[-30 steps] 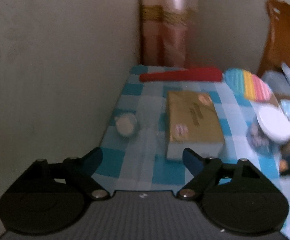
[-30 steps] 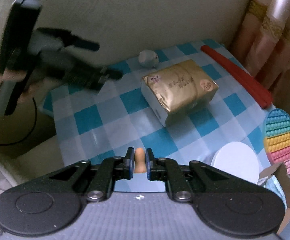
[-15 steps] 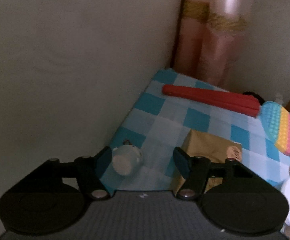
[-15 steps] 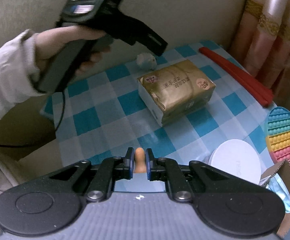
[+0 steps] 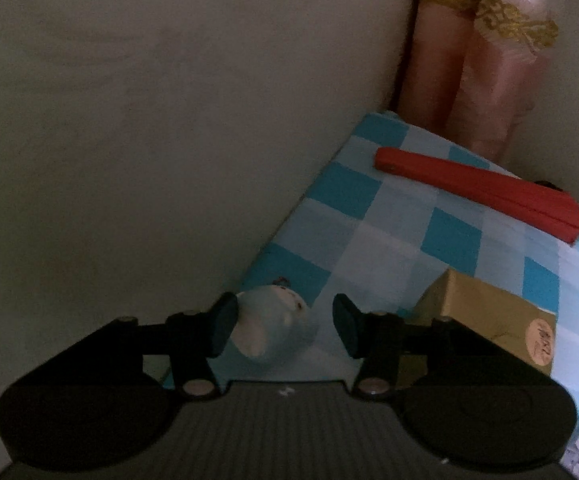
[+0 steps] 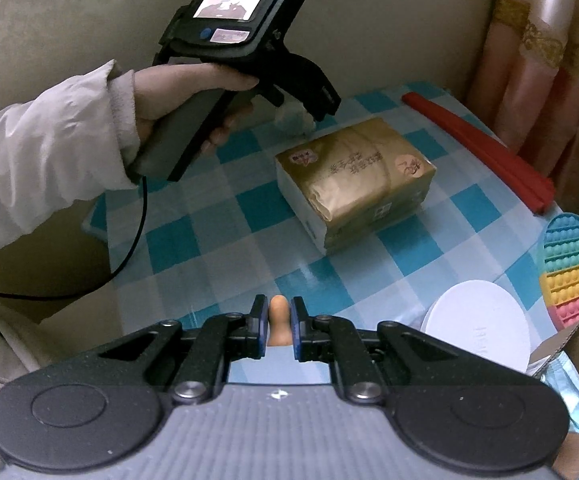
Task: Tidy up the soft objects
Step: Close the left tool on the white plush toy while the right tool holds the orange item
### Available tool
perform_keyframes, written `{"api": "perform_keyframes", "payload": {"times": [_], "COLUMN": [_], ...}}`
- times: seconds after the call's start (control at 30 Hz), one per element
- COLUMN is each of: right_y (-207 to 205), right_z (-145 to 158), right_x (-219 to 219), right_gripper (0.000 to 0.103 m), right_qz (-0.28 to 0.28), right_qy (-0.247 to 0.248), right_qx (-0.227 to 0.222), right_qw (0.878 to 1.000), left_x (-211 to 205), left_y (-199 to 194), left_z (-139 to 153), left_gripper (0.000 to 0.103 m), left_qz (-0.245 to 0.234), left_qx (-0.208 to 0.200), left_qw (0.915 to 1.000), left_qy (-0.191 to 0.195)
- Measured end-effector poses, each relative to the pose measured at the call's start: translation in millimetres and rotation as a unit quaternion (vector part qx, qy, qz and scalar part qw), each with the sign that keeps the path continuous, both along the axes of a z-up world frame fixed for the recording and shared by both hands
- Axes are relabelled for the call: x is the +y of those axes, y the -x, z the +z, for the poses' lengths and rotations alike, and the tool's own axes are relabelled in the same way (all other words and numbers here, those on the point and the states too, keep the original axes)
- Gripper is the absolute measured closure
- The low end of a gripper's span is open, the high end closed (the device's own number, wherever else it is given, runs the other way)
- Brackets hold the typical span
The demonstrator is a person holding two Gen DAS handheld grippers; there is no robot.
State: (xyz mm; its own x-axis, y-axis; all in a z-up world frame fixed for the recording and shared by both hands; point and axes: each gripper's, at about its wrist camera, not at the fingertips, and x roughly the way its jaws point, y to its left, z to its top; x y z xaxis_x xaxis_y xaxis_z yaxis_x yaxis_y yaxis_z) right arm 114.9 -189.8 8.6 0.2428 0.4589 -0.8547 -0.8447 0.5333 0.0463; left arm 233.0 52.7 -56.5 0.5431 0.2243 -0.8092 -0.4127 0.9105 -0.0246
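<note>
A small pale blue and white soft toy [image 5: 273, 324] lies on the checked tablecloth [image 5: 389, 248] beside the wall. My left gripper [image 5: 285, 314] straddles it with its jaws closing. The left pad touches the toy and the right pad stands a little apart from it. In the right wrist view a person's hand [image 6: 177, 96] holds that gripper [image 6: 313, 108] over the half-hidden toy [image 6: 291, 122]. My right gripper [image 6: 278, 320] hovers over the near table edge, shut on a small orange piece [image 6: 278, 318].
A gold tissue pack [image 6: 353, 176] lies mid-table. A red folded fan [image 6: 477, 148] rests by the curtain. At the right are a rainbow bubble mat [image 6: 577, 272], a white round lid [image 6: 477, 324] and a cardboard box [image 6: 569, 344]. The wall runs along the table's left edge.
The left gripper has swung from the tissue pack toward the wall and dropped over the soft toy, its jaws narrowing around it. The right gripper has stayed still with the orange piece.
</note>
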Motion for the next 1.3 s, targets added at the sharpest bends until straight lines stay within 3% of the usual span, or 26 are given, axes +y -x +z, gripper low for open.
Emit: {"api": "perform_keyframes", "payload": {"times": [0.37,0.63,0.77,0.83,0.9,1.07,1.13,1.23,1.3], "right_y": [-0.1,0.9,3.8,5.9,7.6,9.3,7.8,6.2,5.8], "right_z": [-0.3,1.7,0.5,0.5,0.4,1.3,1.0,-0.7,-1.2], "right_x": [1.2,-0.8,-0.1,-0.8,-1.1,-1.2,-2.2,-3.5,-3.9], "right_gripper": [0.089,0.089,0.089,0.089,0.089,0.089,0.089,0.089,0.089], "right_qz": [0.002,-0.007,-0.011,-0.01,-0.007,-0.005,-0.006,-0.01,-0.013], "right_qy": [0.0,0.0,0.002,-0.001,0.0,-0.003,-0.005,-0.003,-0.003], "right_qx": [0.0,0.001,-0.002,-0.001,-0.001,0.0,0.001,0.002,0.003], "right_qw": [1.0,1.0,1.0,1.0,1.0,1.0,1.0,1.0,1.0], "left_x": [0.0,1.8,0.8,0.0,-1.5,-6.7,-7.5,-4.4,-7.0], "left_y": [-9.2,-3.2,-0.4,-1.6,-2.3,-6.8,-8.3,-9.9,-9.0], "left_z": [-12.5,-6.5,0.7,-1.0,-2.3,-13.1,-18.1,-22.4,-21.8], "left_gripper": [0.056,0.074,0.069,0.049,0.044,0.044,0.052,0.058,0.059], "left_qz": [-0.003,-0.014,-0.025,-0.032,-0.028,-0.029,-0.026,-0.024,-0.025], "left_qx": [0.013,-0.004,-0.007,-0.003,0.0,0.018,0.019,0.016,0.013], "left_qw": [0.9987,0.9986,0.9985,0.9981,0.9977,0.9973,0.9972,0.9986,0.9981], "left_qy": [-0.05,-0.05,-0.048,-0.052,-0.061,-0.066,-0.068,-0.046,-0.055]}}
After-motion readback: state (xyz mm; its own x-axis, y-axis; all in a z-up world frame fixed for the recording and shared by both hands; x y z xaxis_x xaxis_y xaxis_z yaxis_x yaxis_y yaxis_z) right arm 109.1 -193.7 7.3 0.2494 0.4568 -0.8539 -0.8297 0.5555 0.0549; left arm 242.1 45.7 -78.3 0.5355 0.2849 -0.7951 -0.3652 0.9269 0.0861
